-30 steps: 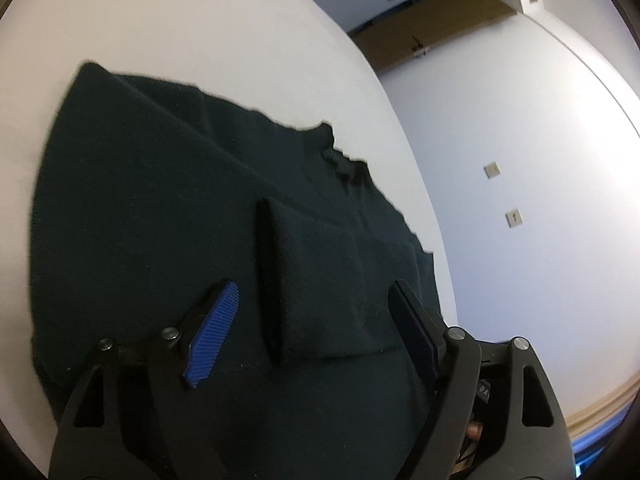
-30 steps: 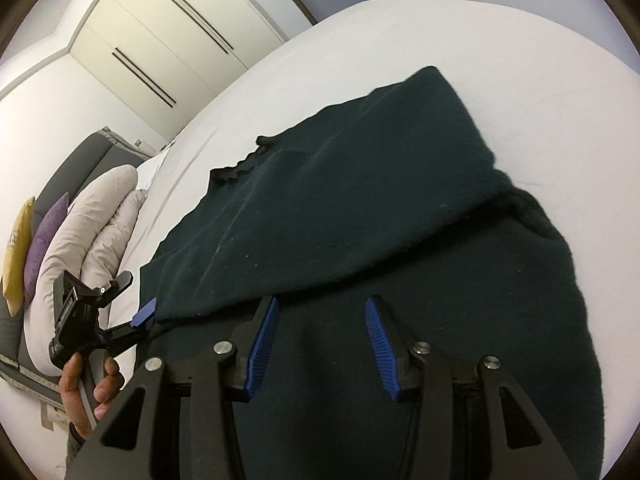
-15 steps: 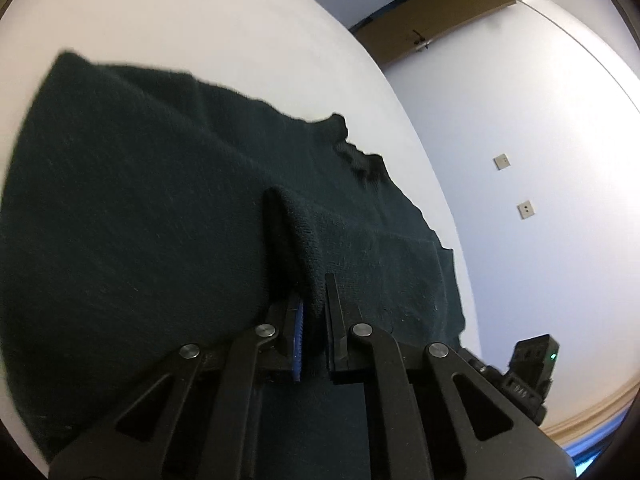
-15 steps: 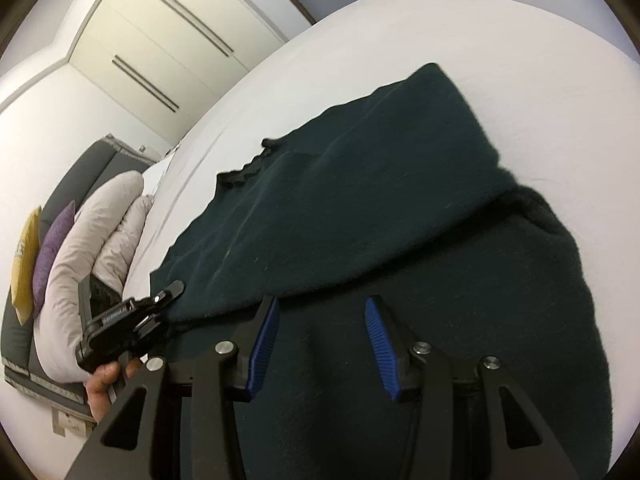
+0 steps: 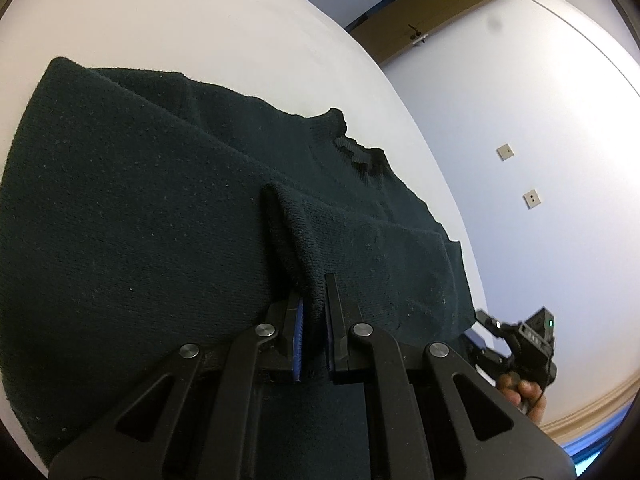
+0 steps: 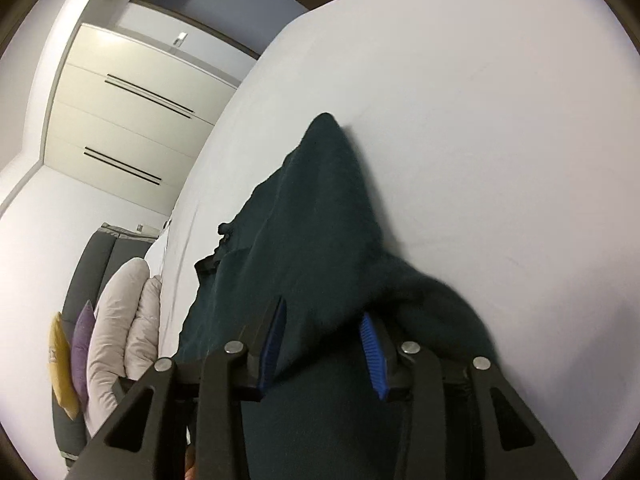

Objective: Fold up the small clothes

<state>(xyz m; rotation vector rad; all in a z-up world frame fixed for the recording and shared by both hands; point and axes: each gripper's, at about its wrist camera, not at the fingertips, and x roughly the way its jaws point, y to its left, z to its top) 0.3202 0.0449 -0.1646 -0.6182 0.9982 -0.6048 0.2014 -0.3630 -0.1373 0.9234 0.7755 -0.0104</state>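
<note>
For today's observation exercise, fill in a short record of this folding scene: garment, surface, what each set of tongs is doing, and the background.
garment: dark green knitted sweater, spread flat with a sleeve folded across it
surface: white bed
left tongs: shut on the sleeve cuff, pinching its edge between the blue pads
right tongs: closing, a fold of the sweater between the pads; contact cannot be told
background left view: wooden door, two wall sockets
background right view: cream wardrobe, pillows
</note>
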